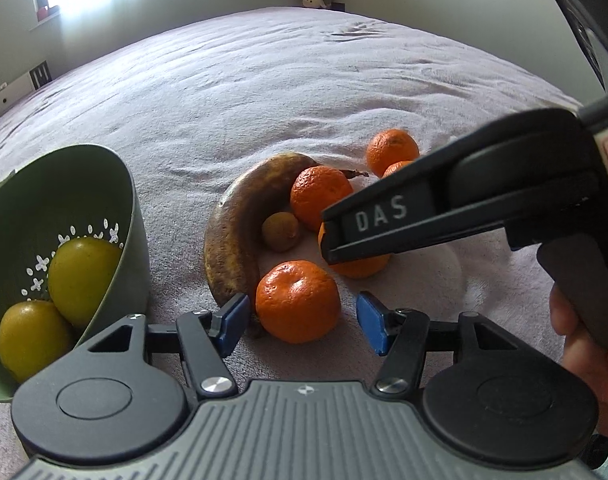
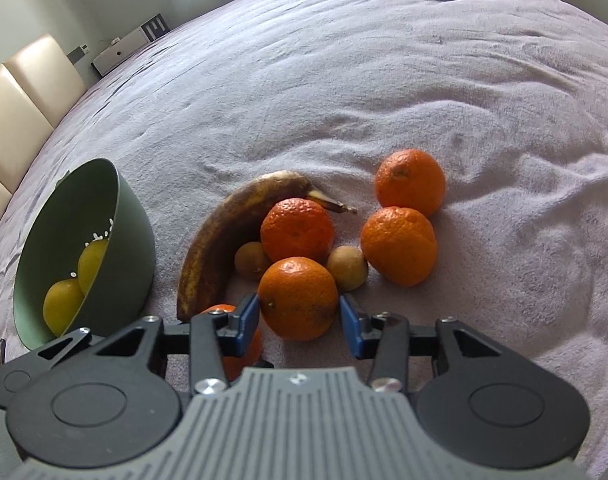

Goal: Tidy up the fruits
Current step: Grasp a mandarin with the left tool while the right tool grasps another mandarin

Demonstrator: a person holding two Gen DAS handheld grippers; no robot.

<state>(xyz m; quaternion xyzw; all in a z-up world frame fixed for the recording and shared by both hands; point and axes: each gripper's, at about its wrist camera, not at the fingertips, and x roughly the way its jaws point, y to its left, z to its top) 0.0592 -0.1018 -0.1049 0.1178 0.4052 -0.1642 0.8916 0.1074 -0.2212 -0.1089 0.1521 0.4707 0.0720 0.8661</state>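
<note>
A pale lilac blanket [image 2: 384,80], soft and rumpled into low ridges, covers the whole surface where the fruit lies. On its left edge stands a sage-green bowl [image 2: 131,240], smooth-walled, tipped so its mouth faces the cameras, with small flower-shaped holes in its bottom; two round yellow-green fruits [image 1: 79,276] rest inside, touching each other.

Both tools angle steeply down at the pile. The left gripper [image 1: 301,326] hangs with its blue pads apart on either side of the nearest orange [image 1: 297,300]; the left pad sits close beside the peel, the right pad clear of it. The right gripper [image 2: 299,326] straddles another orange [image 2: 297,298], pads close on both flanks (whether they actually press the peel I cannot tell). In the left wrist view its black body reaches in from the right, with part of a hand [image 1: 584,344] wrapped around the grey handle.

An overripe banana [image 2: 223,236], curved and mostly brown, arcs around the left side of the cluster. Three more oranges [image 2: 400,246], dimpled and glossy, lie right and behind. Two small, dull-brown round fruits [image 2: 348,268] nestle between the oranges.
</note>
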